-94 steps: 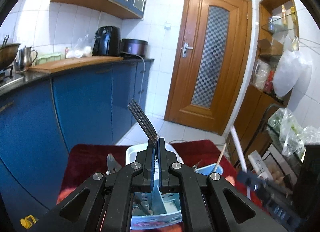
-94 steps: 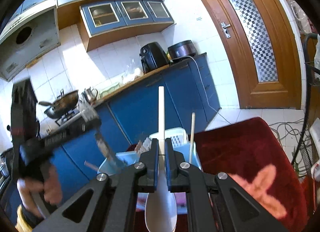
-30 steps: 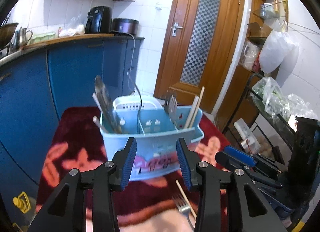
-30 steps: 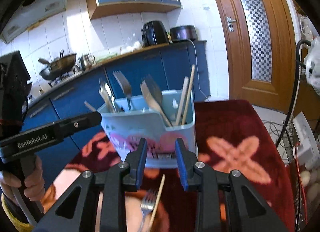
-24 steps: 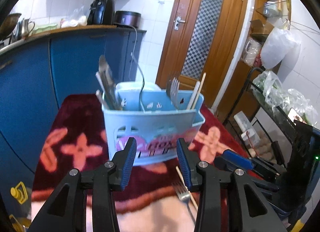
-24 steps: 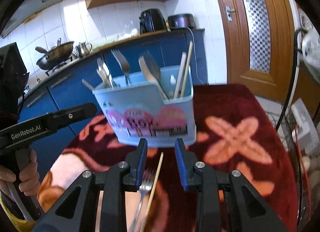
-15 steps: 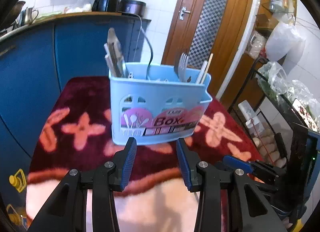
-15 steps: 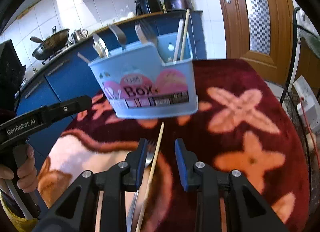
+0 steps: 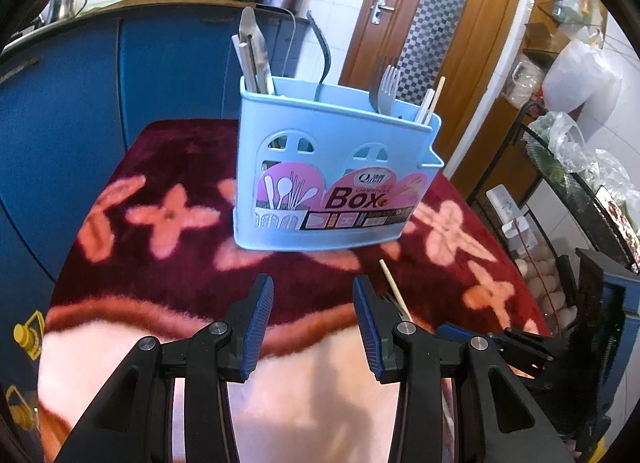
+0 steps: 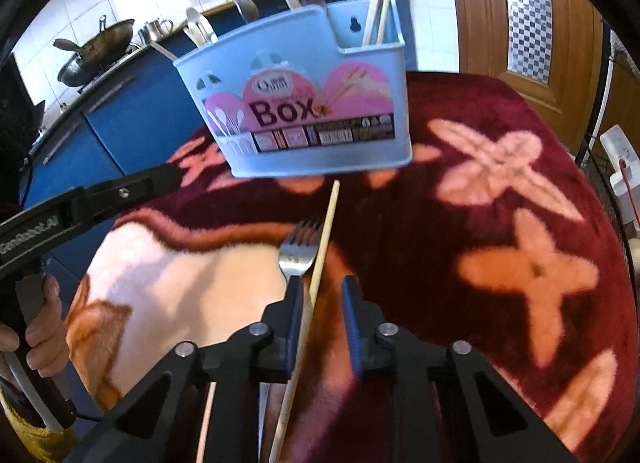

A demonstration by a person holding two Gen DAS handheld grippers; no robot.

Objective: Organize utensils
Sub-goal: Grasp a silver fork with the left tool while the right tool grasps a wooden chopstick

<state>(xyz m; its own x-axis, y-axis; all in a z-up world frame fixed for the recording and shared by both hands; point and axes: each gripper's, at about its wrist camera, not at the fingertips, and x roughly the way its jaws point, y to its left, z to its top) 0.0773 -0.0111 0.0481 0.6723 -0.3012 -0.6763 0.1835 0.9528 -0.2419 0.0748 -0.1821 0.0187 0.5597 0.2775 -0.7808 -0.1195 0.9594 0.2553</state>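
A light blue utensil box [image 9: 332, 183] marked "Box" stands on a dark red flowered blanket [image 9: 160, 231]; it also shows in the right wrist view [image 10: 300, 111]. It holds spoons, forks and chopsticks. A metal fork [image 10: 300, 251] and a wooden chopstick [image 10: 316, 275] lie on the blanket in front of the box. My right gripper [image 10: 318, 291] is open, low over them, the chopstick between its fingers. My left gripper [image 9: 312, 295] is open and empty, just left of the fork [image 9: 394, 301] and chopstick [image 9: 394, 287].
Blue kitchen cabinets [image 9: 72, 75] run along the left with a wok [image 10: 92, 55] on the stove. A wooden door [image 9: 432, 35] is behind the box. A wire rack [image 9: 580, 183] with bags stands to the right of the table.
Both grippers let go of a fork and a spoon into the box, opened, then drew back and dropped low toward the fork and chopstick on the blanket.
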